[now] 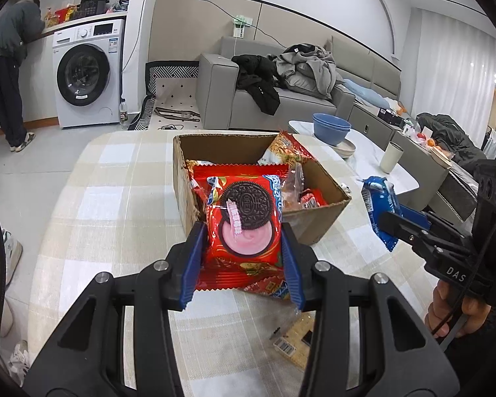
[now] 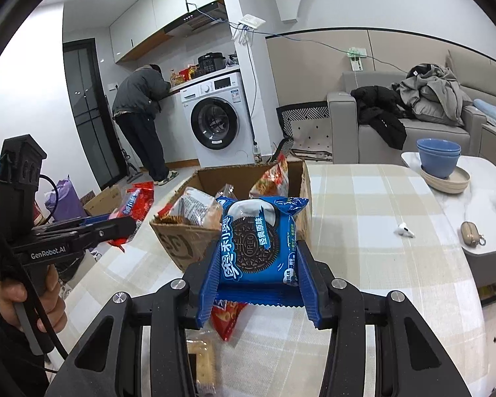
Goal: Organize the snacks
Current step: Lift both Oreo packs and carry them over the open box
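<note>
1. Left gripper (image 1: pixel 244 248): clamped on red pack (image 1: pixel 243 228), blue pads pressing both side edges; pack held clear of table (image 1: pixel 99 205), in front of box (image 1: pixel 317 178).
2. Right gripper (image 2: pixel 258 264): clamped on blue pack (image 2: pixel 259 238), pads against both sides; pack held above table, just short of box near wall.
3. Box: open-topped cardboard, standing on checked tablecloth, already holding several wrapped snacks, among them an orange bag (image 1: pixel 282 147) leaning in far corner.
4. Step in hand, by judgement: carry phase. Both packs lifted, neither yet over box opening.
5. Left over on table: cracker pack (image 1: pixel 294 340) below left gripper, plus small red bag (image 2: pixel 228 322) under right gripper. Likely next items to collect.
6. Next move, by judgement: advance each gripper over box rim, lower until pack sits above contents, then spread jaws.
7. Requirement: stagger the two drops or keep grippers apart; opening narrow for both at once.
8. Requirement: clear near wall before lowering; a caught wrapper edge could tip or shove the light box.
9. Caution: box fairly full near front; place towards free space at back.
</note>
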